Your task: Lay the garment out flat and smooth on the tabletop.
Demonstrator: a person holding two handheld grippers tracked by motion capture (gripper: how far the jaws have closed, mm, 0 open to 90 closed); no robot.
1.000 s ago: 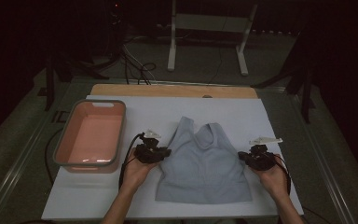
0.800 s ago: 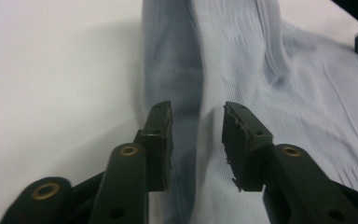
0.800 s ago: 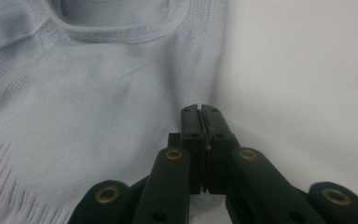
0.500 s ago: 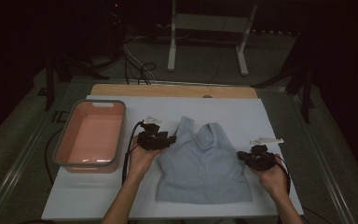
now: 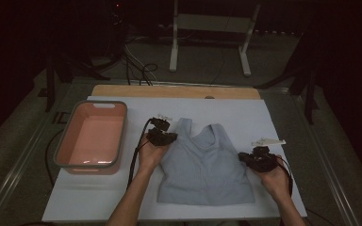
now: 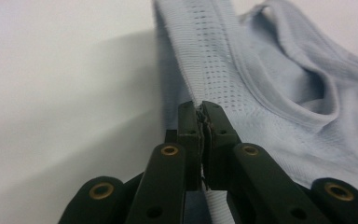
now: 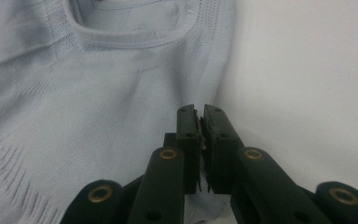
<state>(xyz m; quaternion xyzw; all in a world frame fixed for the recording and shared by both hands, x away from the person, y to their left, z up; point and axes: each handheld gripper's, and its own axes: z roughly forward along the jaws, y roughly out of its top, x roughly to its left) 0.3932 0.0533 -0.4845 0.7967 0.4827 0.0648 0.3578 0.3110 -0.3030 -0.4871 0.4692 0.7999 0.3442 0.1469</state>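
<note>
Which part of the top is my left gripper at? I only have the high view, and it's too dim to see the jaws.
Observer: The left gripper is shut on the light blue tank top, on the ribbed edge of its shoulder strap.
Operator: And the right one?
Observer: The right gripper is shut on the top's side edge, where fabric meets the white table.
Operator: Is the strap lying flat?
Observer: No, ahead of the left jaws the strap edge stands up off the table.
</note>
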